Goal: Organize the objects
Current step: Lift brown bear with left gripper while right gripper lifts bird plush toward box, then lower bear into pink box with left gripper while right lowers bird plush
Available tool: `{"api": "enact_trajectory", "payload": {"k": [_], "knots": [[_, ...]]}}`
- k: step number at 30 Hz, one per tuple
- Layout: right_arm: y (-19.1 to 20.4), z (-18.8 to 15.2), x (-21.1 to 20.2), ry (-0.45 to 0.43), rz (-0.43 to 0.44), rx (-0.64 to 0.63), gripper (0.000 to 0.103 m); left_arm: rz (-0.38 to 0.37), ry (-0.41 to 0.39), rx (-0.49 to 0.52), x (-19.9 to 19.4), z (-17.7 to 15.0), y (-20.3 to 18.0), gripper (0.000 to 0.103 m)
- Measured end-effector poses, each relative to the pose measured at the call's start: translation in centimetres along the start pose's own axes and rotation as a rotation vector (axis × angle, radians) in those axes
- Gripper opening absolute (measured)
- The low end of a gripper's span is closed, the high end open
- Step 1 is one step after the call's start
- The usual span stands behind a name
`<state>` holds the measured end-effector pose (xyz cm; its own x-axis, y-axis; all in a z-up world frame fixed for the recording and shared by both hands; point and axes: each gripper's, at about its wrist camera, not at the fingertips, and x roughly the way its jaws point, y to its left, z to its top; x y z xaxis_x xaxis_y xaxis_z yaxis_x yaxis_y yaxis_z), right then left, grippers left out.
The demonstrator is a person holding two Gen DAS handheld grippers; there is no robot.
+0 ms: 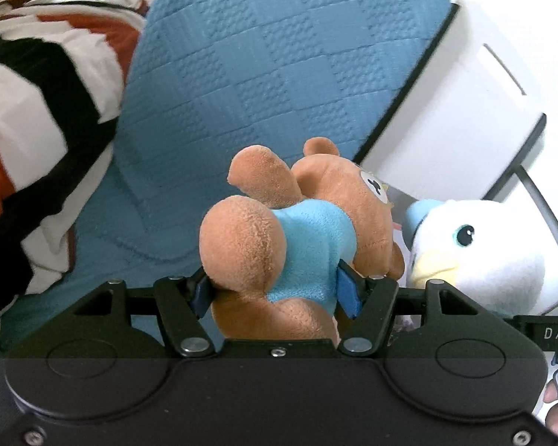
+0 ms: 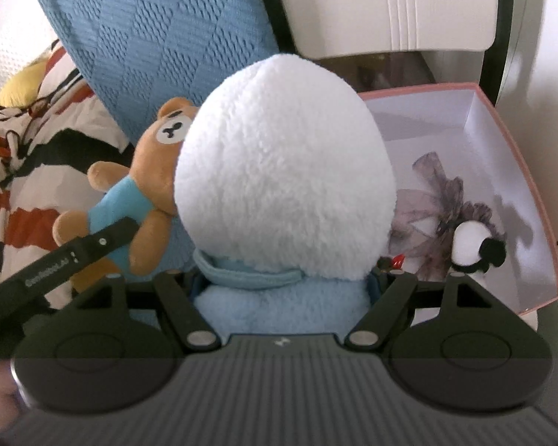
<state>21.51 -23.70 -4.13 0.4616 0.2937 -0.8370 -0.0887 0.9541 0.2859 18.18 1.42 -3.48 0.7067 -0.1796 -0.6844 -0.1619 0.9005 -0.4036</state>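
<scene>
left gripper clamped on a brown plush bear in a light blue shirt, right gripper squeezing a fluffy white plush bird with blue collar, both just beside the pink-rimmed cardboard box, blue quilted pillow behind

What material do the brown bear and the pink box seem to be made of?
Brown bear: soft plush fabric, short fuzzy pile, matte. Pink box: probably thin cardboard, with smooth matte white inner walls and crisp folded corners.

White letters "DAS" — cut off at the picture's edge — stand on a black plastic bar beside the white plush bird.

The black gripper arm has white print too — too blurry to read.
</scene>
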Motion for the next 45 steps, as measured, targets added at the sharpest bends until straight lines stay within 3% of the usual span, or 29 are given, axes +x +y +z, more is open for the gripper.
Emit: {"api": "enact_trajectory", "payload": {"k": [12,21,32,45], "knots": [[-3.7,3.1,-3.3,-0.053,0.025,-0.012,0.078,-0.028,-0.047,0.069,-1.0,1.4,-6.6,0.062],[-8.1,4.0,-3.8,-0.097,-0.002,0.017,0.078,-0.011,-0.033,0.087,0.8,0.8,-10.8,0.062],[-13.9,4.3,-1.1,-0.052,-0.023,0.075,0.078,0.012,0.032,0.112,5.9,-1.2,-14.0,0.062],[-19.4,5.0,4.2,-0.026,-0.068,0.106,0.078,0.055,0.171,0.183,13.6,-4.6,-18.1,0.062]]}}
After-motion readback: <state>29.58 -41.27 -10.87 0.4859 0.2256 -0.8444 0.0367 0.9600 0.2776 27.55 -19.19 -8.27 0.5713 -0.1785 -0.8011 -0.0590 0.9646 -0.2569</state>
